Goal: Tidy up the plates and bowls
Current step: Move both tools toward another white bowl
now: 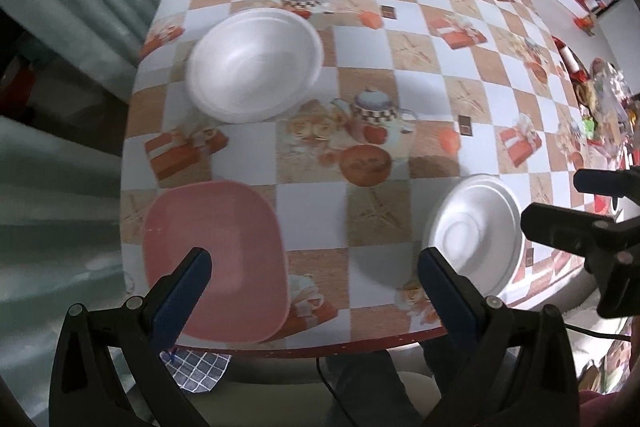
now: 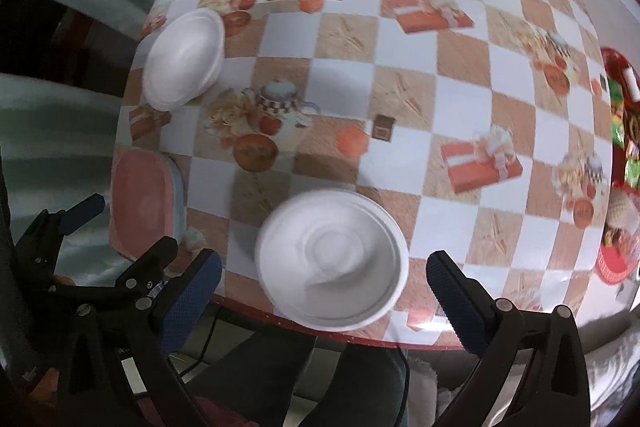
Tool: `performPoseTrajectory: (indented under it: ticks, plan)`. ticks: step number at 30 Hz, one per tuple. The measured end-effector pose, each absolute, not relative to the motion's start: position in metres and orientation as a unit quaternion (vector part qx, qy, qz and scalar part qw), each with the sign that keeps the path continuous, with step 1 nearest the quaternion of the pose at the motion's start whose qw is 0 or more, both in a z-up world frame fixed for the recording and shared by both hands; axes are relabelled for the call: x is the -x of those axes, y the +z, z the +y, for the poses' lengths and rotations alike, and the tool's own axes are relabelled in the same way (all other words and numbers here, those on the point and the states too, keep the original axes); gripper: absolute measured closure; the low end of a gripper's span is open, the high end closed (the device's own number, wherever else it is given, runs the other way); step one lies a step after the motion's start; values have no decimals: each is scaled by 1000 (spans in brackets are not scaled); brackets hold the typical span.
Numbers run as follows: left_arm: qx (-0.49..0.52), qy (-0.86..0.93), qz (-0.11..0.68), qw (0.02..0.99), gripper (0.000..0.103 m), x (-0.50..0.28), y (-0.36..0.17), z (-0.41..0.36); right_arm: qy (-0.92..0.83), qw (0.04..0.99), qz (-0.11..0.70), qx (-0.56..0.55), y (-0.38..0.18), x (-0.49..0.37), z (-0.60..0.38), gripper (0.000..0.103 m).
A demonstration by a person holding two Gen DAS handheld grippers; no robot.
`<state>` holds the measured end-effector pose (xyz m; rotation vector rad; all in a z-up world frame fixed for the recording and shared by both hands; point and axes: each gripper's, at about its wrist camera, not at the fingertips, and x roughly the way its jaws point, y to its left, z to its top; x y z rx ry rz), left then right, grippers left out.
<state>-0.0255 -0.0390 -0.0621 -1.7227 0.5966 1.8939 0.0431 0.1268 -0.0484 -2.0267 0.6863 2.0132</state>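
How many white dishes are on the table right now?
2. One white bowl sits farther back toward the table's left edge; the other white bowl is at the near edge, right of the pink plate. Each may be a nested stack, so more may be hidden.

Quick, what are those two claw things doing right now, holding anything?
Left gripper: open, holding nothing.
Right gripper: open, holding nothing.

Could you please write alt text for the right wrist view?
The open right gripper hangs above a white bowl at the near edge of a checked tablecloth. A pink plate and another white bowl lie left, with the left gripper alongside.
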Motion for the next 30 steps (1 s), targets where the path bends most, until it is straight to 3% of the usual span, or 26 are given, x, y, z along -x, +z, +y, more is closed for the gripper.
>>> performPoseTrajectory:
  ticks: [30]
  plan:
    - [647, 716, 176, 194, 0, 115, -65, -81, 691, 85, 182, 694, -50, 44, 102, 0]
